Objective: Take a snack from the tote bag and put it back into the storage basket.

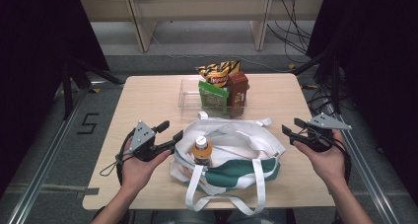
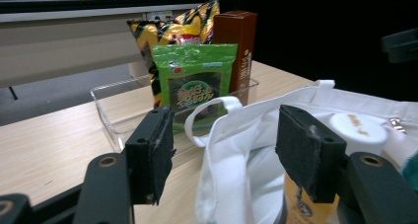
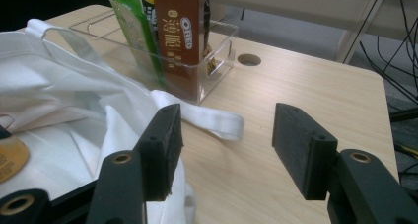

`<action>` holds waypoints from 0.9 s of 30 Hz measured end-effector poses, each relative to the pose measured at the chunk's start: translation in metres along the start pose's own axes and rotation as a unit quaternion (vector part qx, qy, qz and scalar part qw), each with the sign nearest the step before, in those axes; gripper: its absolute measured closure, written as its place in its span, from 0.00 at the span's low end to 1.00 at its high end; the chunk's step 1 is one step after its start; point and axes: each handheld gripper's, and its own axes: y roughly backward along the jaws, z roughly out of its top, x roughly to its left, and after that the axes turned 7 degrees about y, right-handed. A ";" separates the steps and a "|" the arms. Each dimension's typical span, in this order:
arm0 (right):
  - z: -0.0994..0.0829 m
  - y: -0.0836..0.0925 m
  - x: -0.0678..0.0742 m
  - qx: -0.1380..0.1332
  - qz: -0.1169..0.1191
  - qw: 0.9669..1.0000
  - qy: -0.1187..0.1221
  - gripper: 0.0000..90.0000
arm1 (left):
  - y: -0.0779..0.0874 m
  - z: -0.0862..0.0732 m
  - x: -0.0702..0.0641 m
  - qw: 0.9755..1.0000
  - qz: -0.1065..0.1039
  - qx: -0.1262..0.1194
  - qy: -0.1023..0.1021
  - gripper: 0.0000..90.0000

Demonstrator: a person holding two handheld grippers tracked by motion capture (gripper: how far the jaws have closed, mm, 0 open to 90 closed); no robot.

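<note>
A white and green tote bag [image 1: 231, 157] lies open at the table's front middle. An orange bottle with a white cap [image 1: 201, 151] stands inside it. My left gripper [image 1: 171, 130] is at the bag's left edge, open; in the left gripper view the bag's white rim [image 2: 236, 150] and the bottle cap [image 2: 357, 128] sit between and beyond its jaws [image 2: 226, 145], untouched. My right gripper [image 1: 291, 125] hovers open just right of the bag, with bare table and a white strap [image 3: 212, 119] ahead of its jaws [image 3: 224, 150].
A clear plastic bin [image 1: 190, 98] stands behind the bag, holding a yellow chips bag [image 1: 218, 71], a green seaweed pack [image 1: 213, 96] and a brown cookie box [image 1: 237, 88]. The bag's handles [image 1: 222, 200] hang over the front edge. A cable hole [image 3: 249, 59] sits in the tabletop.
</note>
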 end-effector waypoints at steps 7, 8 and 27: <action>-0.003 -0.001 0.001 0.006 0.000 1.000 -0.019 0.50 | 0.000 0.003 -0.010 1.000 -0.017 -0.002 -0.005 0.44; -0.003 -0.001 0.002 0.009 0.000 1.000 -0.021 0.50 | 0.000 0.003 -0.012 1.000 -0.021 -0.002 -0.006 0.44; -0.002 0.000 -0.001 0.010 -0.004 1.000 -0.023 0.50 | -0.009 0.000 -0.030 0.998 -0.063 0.002 -0.003 0.43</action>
